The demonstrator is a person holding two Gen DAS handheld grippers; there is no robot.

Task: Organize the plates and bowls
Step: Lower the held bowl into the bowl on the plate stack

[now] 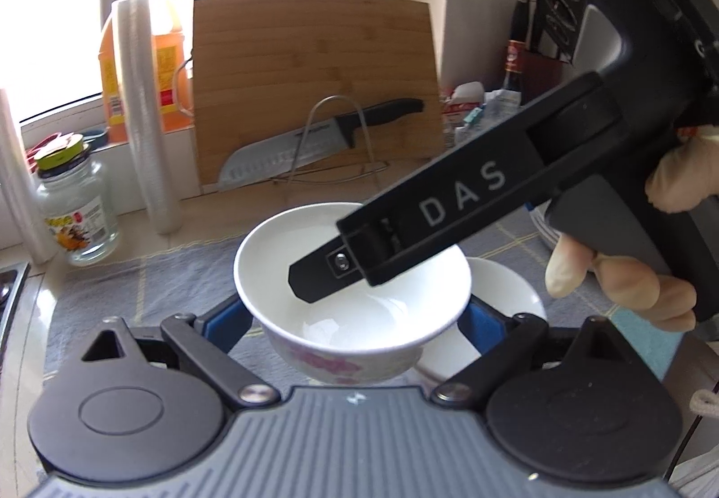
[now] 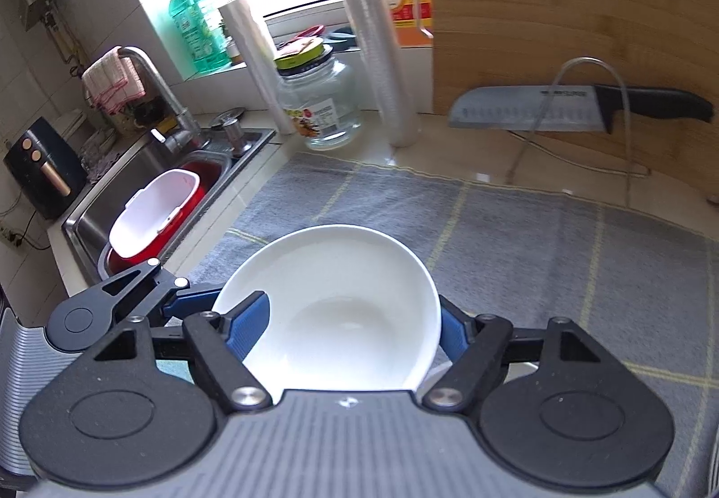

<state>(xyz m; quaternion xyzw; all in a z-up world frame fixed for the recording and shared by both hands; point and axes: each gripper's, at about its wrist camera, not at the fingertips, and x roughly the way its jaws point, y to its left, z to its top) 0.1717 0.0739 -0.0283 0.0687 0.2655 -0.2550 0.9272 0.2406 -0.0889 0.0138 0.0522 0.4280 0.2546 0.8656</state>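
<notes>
Kitchen counter by a bright window, covered with a grey cloth mat with yellow grid lines [image 2: 517, 237]. Against the back wall leans a bamboo cutting board [image 1: 314, 84]; in front of it a steel-bladed knife with a black handle [image 2: 579, 104] rests across a thin wire rack [image 1: 335, 138]. Beside the board stand an orange jug of liquid [image 1: 161, 62], a tall sleeve of clear plastic cups [image 1: 144, 111] and a clear glass jar with a yellow-green lid [image 2: 321, 98]. Left of the mat a stainless steel sink [image 2: 108, 201] holds a red basin with a white tub inside [image 2: 153, 219]. Left gripper [image 1: 355, 313]: blue-padded fingers [image 1: 224, 318] spread wide, one on each side of a white ceramic bowl with a pink floral pattern outside [image 1: 355, 295]; contact with the bowl's wall cannot be made out. That bowl sits over the mat, just in front of a second white bowl [image 1: 503, 295] at its right. Right gripper [image 2: 346, 331], seen from the left wrist as a black body marked DAS held in a gloved hand [image 1: 629, 269]: one finger [image 2: 249, 327] lies inside the floral bowl against its inner wall, the other [image 2: 451, 336] outside the rim. Whether the pair is pinching the wall cannot be told. Bowl appears tilted in the right wrist view.
</notes>
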